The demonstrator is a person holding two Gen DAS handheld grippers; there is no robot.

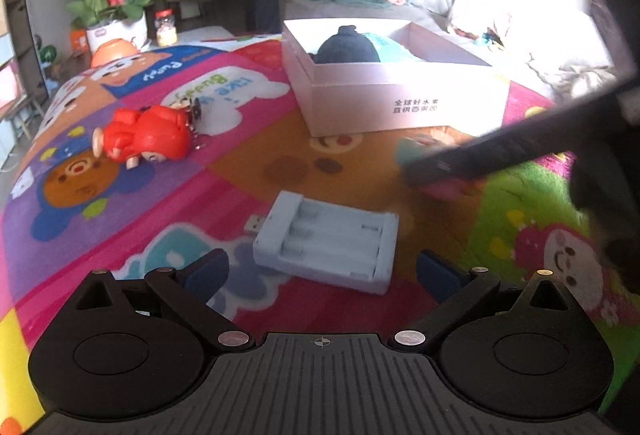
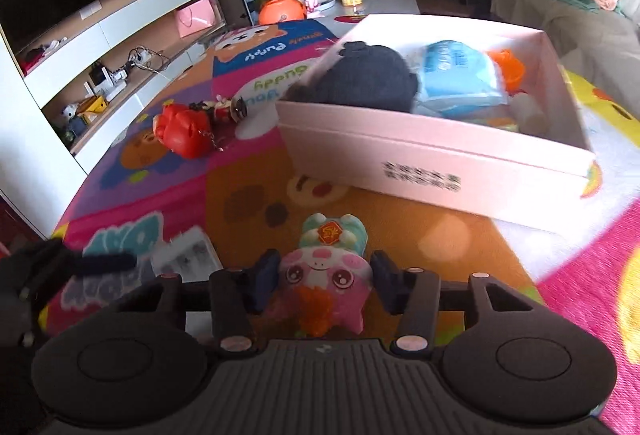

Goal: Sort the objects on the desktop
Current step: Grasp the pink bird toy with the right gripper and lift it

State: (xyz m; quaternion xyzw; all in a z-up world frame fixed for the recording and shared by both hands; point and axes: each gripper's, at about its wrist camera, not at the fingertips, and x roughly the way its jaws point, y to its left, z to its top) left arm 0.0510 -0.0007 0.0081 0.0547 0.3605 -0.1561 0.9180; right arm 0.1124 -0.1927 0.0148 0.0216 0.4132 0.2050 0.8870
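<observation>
right gripper clenched on the pink plush toy, bare mat before the pink box at centre frame. left gripper released, straddling the battery charger.

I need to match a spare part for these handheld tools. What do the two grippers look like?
Both look identical: the left gripper and right gripper have a matte black ribbed body, two round black discs, black linkage arms with silver rivets, a small crosshair mark, and dark blue pads on the jaws.

a pale pink box sits on a bright cartoon-print mat; red doll, pink-and-mint plush.
</observation>
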